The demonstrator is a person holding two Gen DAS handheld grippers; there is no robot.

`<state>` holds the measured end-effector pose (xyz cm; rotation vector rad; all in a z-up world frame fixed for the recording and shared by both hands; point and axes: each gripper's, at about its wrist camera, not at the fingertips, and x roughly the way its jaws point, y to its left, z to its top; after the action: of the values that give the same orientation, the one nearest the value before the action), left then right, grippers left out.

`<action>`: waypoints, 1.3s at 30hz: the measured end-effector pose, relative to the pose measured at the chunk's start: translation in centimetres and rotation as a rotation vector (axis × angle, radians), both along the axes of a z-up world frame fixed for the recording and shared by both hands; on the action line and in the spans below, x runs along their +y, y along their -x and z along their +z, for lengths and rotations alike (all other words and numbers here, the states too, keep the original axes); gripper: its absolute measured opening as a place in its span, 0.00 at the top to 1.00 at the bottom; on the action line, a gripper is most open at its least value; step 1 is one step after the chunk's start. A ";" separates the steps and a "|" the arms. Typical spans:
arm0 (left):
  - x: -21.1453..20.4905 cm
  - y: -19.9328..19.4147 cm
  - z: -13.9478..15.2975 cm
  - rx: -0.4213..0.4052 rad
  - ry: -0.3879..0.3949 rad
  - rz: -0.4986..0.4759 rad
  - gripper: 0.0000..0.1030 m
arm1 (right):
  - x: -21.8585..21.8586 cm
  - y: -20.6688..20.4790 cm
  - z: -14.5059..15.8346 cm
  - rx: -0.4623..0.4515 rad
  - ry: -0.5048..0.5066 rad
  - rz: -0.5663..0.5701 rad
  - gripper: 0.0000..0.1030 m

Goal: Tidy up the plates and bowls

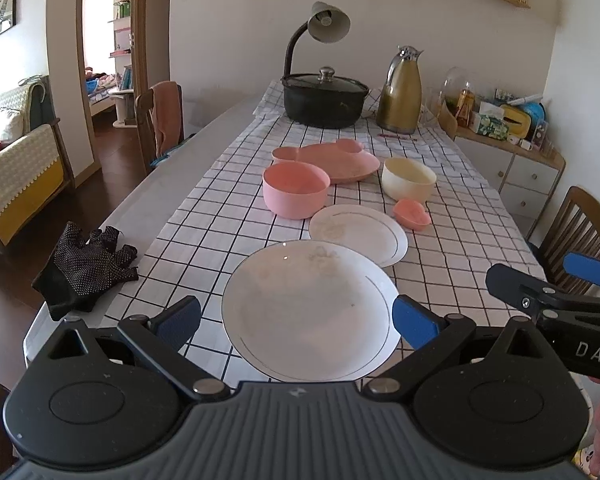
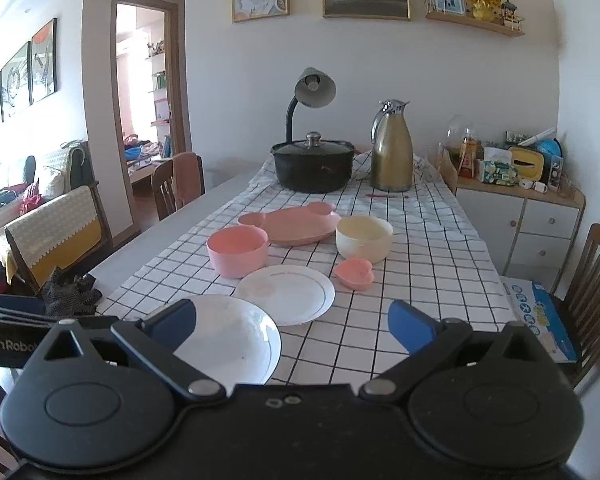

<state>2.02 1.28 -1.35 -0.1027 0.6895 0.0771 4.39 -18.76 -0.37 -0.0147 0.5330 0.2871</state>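
No dish is gripped yet: both tongs [image 1: 296,320] [image 2: 292,326] are held apart, and the near plate [image 1: 308,308] needs gripping first.

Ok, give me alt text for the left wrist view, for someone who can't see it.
The open left tongs hover over a large white plate at the near end of a checked tablecloth. Beyond it sit a smaller white plate, pink bowl, cream bowl and small pink dish.
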 end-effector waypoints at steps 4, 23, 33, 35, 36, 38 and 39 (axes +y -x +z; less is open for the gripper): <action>0.5 -1.3 -0.9 0.014 -0.014 0.005 0.00 | 0.3 -1.6 -1.1 0.069 -0.014 0.016 0.01; 7.8 -11.8 -9.7 0.310 0.058 0.103 0.26 | 3.2 -12.6 -9.8 0.446 0.053 0.150 0.52; 9.2 -12.3 -11.4 0.397 0.176 0.135 0.63 | 2.4 -14.0 -11.2 0.572 -0.029 0.129 0.77; 9.3 -12.2 -11.5 0.400 0.203 0.136 0.65 | 2.2 -14.1 -11.3 0.583 -0.038 0.120 0.82; 9.4 -12.3 -11.5 0.400 0.212 0.138 0.68 | 2.2 -14.2 -11.4 0.589 -0.042 0.118 0.84; 9.3 -12.3 -11.5 0.402 0.225 0.134 0.72 | 2.0 -14.2 -11.5 0.597 -0.062 0.113 0.90; 9.2 -12.3 -11.5 0.401 0.227 0.131 0.76 | 2.0 -14.2 -11.6 0.601 -0.070 0.110 0.90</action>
<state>14.33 10.53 -12.83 -0.3575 1.0912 0.1468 18.55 -16.75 -11.93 0.1142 1.1203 0.4203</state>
